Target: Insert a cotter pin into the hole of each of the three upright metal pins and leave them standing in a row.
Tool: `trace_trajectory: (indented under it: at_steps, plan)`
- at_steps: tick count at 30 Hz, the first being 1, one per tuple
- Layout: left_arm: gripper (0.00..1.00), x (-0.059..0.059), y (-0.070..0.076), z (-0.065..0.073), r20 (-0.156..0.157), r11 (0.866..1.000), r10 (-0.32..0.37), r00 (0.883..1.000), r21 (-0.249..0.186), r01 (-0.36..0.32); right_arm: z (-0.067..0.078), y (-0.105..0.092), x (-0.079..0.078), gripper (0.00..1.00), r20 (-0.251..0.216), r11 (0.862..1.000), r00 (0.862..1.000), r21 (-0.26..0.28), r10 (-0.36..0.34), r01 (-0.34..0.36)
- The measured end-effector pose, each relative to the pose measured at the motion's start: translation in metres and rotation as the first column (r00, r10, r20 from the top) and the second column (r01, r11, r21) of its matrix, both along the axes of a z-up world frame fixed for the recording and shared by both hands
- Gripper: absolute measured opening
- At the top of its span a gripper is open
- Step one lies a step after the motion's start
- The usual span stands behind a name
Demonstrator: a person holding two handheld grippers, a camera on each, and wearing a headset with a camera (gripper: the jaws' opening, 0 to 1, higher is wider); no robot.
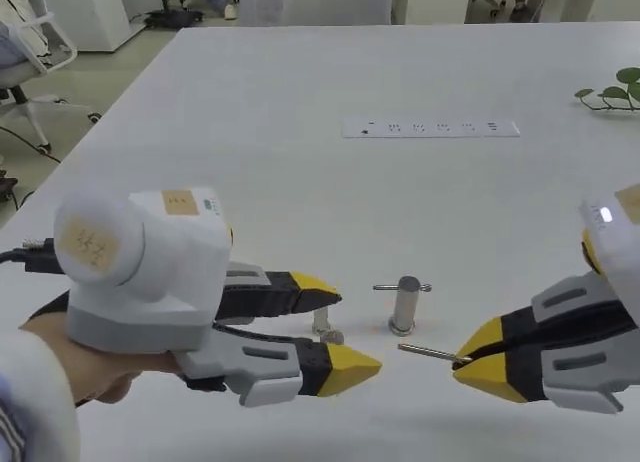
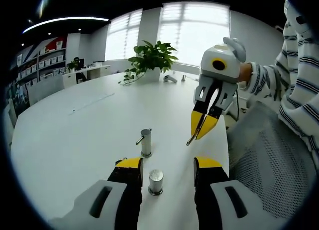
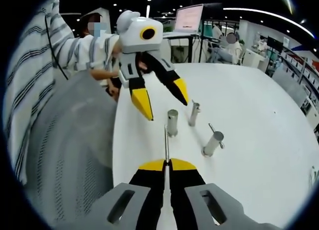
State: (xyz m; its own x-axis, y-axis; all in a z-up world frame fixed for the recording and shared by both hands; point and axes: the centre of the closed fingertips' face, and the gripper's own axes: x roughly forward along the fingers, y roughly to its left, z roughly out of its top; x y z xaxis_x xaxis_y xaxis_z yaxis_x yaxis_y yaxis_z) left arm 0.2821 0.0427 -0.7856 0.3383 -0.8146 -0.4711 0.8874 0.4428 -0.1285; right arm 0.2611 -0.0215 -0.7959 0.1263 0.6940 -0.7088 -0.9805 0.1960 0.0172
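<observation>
My right gripper [image 1: 460, 366] [image 3: 167, 163] is shut on a thin cotter pin [image 1: 428, 352] [image 3: 166, 140] that points toward the metal pins. In the right gripper view three upright metal pins stand on the white table: a bare one [image 3: 172, 123] nearest the cotter pin's tip, one behind it [image 3: 194, 114], and one to the right [image 3: 213, 143] with a cotter pin through it. My left gripper [image 1: 355, 326] [image 2: 168, 163] is open, its yellow fingertips on either side of the bare pin [image 1: 325, 327] [image 2: 155, 180] without touching it. The pinned one [image 1: 405, 304] [image 2: 145, 142] stands just beyond.
A white power strip [image 1: 432, 129] lies farther back on the table [image 1: 300, 182]. A green plant [image 1: 612, 92] sits at the far right edge. An office chair [image 1: 25, 57] stands off the table's left side.
</observation>
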Motion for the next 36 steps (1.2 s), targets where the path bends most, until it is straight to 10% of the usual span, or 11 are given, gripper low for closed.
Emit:
trace_trajectory:
  at_steps: [16,36]
  plan:
    - [0.36,0.004,0.007,-0.041,-0.024,0.992,-0.044,0.999,0.114,0.046,-0.013,0.019,0.000,0.03,0.020,0.995,0.996,-0.049,-0.092,0.093]
    - [0.28,0.002,0.008,-0.055,-0.050,0.994,-0.023,0.998,0.110,0.028,-0.026,0.038,0.005,0.03,0.010,0.981,0.983,-0.065,-0.183,0.183]
